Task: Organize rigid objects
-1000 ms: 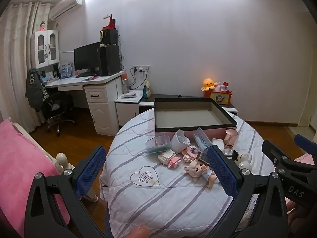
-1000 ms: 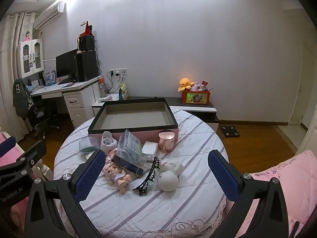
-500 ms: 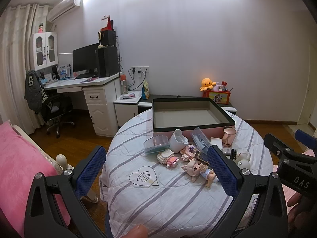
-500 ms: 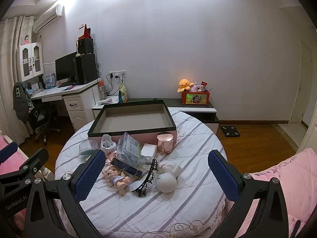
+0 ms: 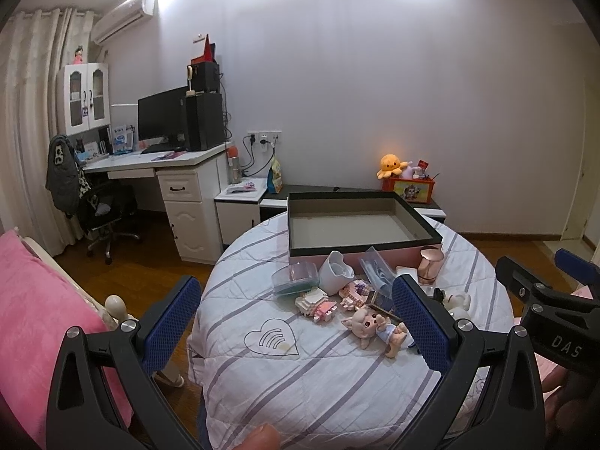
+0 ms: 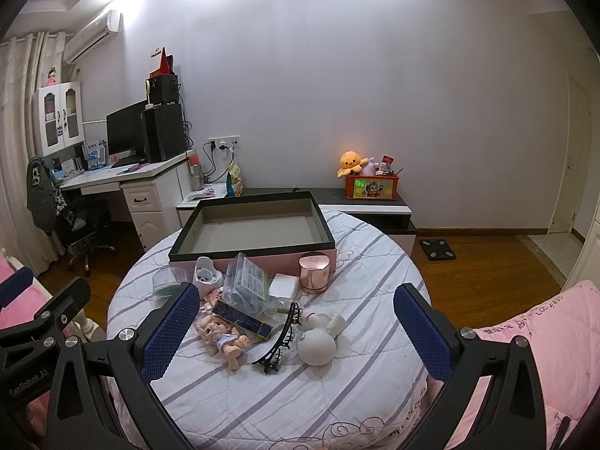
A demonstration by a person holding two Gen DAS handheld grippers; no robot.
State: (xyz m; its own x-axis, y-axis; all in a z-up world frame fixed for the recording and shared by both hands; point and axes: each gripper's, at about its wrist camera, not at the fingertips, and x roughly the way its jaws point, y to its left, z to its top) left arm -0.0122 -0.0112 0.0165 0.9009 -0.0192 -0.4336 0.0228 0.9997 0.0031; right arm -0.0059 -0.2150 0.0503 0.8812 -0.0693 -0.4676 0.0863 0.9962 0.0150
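Note:
An empty black-rimmed pink box [image 6: 180,253] [image 5: 423,230] sits at the far side of a round striped table [image 6: 262,386]. In front of it lie a small doll [image 6: 221,335] [image 5: 371,324], a black hair clip [image 6: 279,341], a white figure [image 6: 318,341], a rose-gold jar [image 6: 314,272] [image 5: 430,264], a clear packet [image 6: 245,287], a white cup [image 5: 335,272] and pink block toys [image 5: 317,305]. My left gripper [image 5: 300,324] and my right gripper [image 6: 296,333] are both open and empty, held above the near side of the table.
A white desk with a monitor [image 5: 161,120] and an office chair [image 5: 101,210] stand at the left. A low cabinet with an orange plush [image 6: 350,161] stands against the back wall. Pink bedding [image 6: 525,337] lies at the right, a pink cushion [image 5: 33,300] at the left.
Both grippers have drawn back and risen slightly, so the table looks a little farther off. Nothing on the table has moved.

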